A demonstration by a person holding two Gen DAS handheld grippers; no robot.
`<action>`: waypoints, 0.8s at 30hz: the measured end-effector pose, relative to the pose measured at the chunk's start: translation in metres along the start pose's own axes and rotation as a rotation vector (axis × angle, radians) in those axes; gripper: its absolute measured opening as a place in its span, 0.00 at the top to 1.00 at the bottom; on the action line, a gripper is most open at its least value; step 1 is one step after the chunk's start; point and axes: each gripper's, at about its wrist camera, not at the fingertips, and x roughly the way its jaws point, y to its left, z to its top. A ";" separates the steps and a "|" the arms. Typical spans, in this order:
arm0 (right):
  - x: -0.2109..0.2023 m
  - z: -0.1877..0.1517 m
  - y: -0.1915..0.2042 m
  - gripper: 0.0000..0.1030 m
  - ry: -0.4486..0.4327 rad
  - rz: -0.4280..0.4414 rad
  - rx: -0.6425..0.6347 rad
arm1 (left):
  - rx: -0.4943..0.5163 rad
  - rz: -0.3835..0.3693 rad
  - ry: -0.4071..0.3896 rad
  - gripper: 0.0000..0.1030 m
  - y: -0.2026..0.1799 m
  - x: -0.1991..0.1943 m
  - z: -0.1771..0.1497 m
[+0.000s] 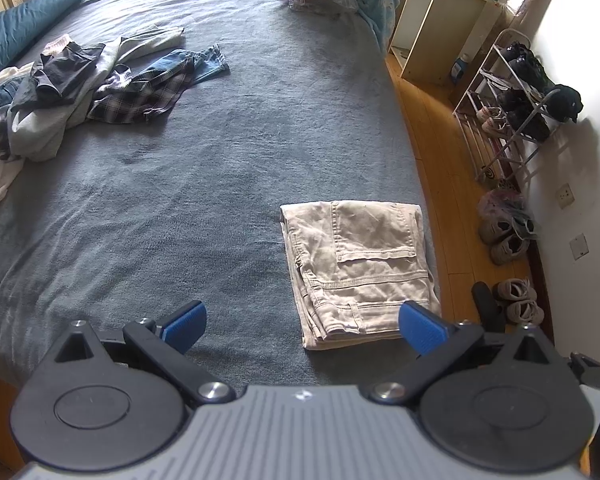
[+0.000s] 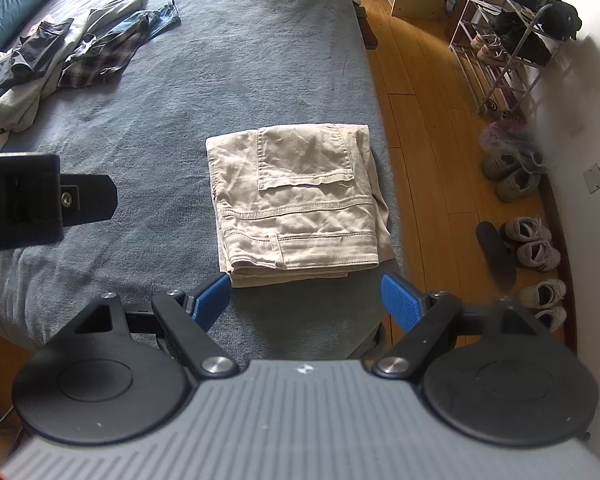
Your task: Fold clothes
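My left gripper (image 1: 302,326) and right gripper (image 2: 306,300) both hang over the near edge of the grey-blue bed cover (image 1: 220,184), jaws spread wide, nothing between them. The folded beige cotton trousers (image 2: 296,200) lie flat near the bed's right edge, just beyond my right fingertips. The risk, I judge, is that neat stack: a careless nudge could push it off onto the wooden floor (image 2: 428,128), or undo its layers. The heap of unfolded clothes (image 1: 80,92), plaid and denim among them, waits far left, well apart. Reaching it means crossing open cover; only my own other tool (image 2: 40,204) crowds the left.
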 end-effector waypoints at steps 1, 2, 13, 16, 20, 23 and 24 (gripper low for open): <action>0.000 0.000 0.000 0.20 -0.001 0.000 0.000 | 0.000 0.000 0.000 0.00 0.000 0.000 0.000; 0.000 0.000 0.000 0.20 -0.001 0.001 0.000 | 0.001 0.001 0.000 0.00 0.000 0.000 -0.001; 0.001 0.001 0.000 0.20 0.001 0.001 -0.002 | 0.004 0.005 0.003 0.00 0.000 -0.001 0.001; 0.002 0.001 0.000 0.20 0.003 0.001 -0.002 | 0.005 0.005 0.004 0.00 0.000 -0.002 0.000; 0.002 0.001 0.000 0.20 0.001 0.002 -0.004 | 0.001 0.001 0.009 0.00 0.002 -0.002 0.001; 0.002 0.001 0.000 0.20 0.001 0.002 -0.004 | -0.001 -0.003 0.010 0.00 0.002 -0.003 0.001; 0.002 0.001 0.000 0.20 0.001 0.002 -0.004 | 0.002 -0.002 0.008 0.00 0.002 -0.003 0.001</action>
